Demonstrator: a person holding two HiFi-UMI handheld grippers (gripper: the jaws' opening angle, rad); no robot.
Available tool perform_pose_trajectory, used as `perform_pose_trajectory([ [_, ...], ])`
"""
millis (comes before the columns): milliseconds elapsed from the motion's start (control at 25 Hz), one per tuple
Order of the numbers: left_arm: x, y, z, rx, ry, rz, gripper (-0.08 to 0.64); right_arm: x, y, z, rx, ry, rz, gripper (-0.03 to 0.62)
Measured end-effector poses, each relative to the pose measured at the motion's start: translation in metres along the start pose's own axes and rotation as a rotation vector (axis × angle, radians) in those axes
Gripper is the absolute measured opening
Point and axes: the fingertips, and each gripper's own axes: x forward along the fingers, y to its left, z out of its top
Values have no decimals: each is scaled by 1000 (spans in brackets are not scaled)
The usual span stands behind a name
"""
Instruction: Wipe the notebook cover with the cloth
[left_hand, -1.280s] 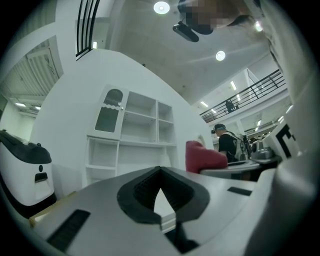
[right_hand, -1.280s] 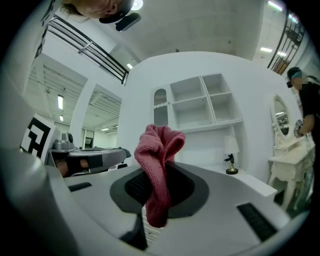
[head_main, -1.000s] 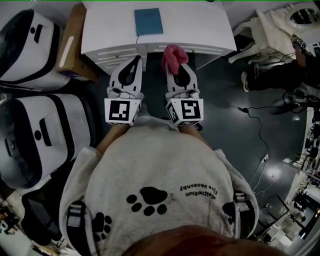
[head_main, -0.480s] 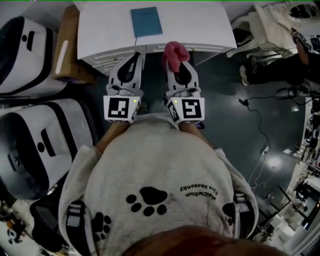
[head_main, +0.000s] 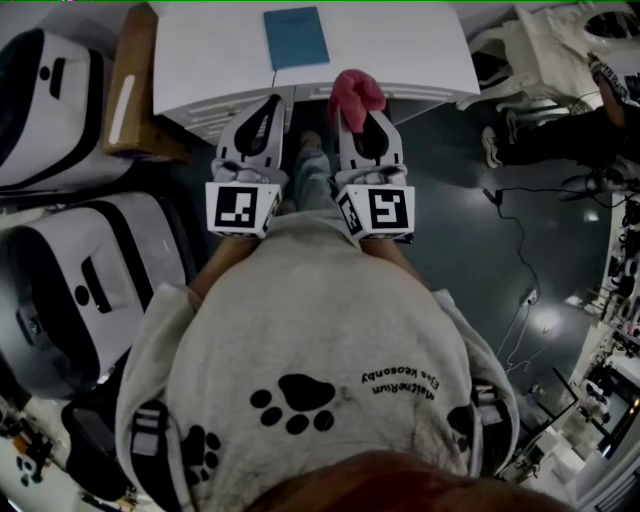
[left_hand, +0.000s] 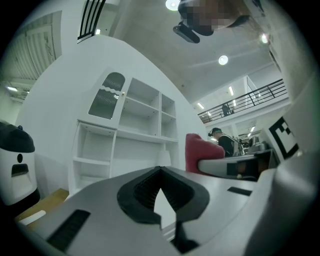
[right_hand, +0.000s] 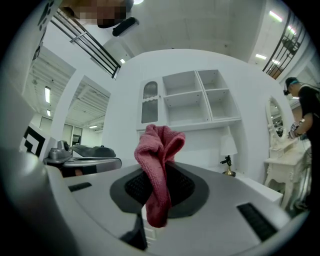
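Carrying stage by the look of it, with no wiping begun. In the right tool (head_main: 356, 108), a clenched hold on the pink cloth (head_main: 355, 90), bunched above the jaws with a tail below them. Between the closed jaws of the left tool (left_hand: 160, 197), nothing at all. Both held side by side at the near edge of the white bench (head_main: 420, 45). Farther on, flat on that bench toward its far side, the blue notebook (head_main: 296, 37), ahead and a little left of the cloth and well apart from both tools. To do the step well: reach forward and slightly left, then lower until the loose fold meets the cover rather than the hard jaws. Press lightly and sweep from one edge to the other in overlapping strokes. Probably wise to pin a corner with the closed left tool, a thin book on a smooth top being likely to slide. Keep the right grip firm so as not to shed the cloth mid-stroke. Hard to judge from above how high the tools hang over the bench. No sight of notebook or bench top in either gripper view, only white shelves (right_hand: 195, 100) beyond. Right fingertips covered by cloth in the head view, hands hidden under the torso, far part of the bench cut off, and any dirt on the cover too small to see.
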Motion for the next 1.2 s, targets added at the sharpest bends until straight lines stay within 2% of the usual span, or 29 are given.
perform_pose_trajectory([
  [160,17,10,-3,2,-8,15,12,21,-7,-1,-8,-6,22,63],
  [680,123,72,-19,-15,11,92,12,147,-57,-16,-3,41,110,63],
  [1200,222,116,-31,-12,46,175,12,256,-114,-27,13,68,212,63],
])
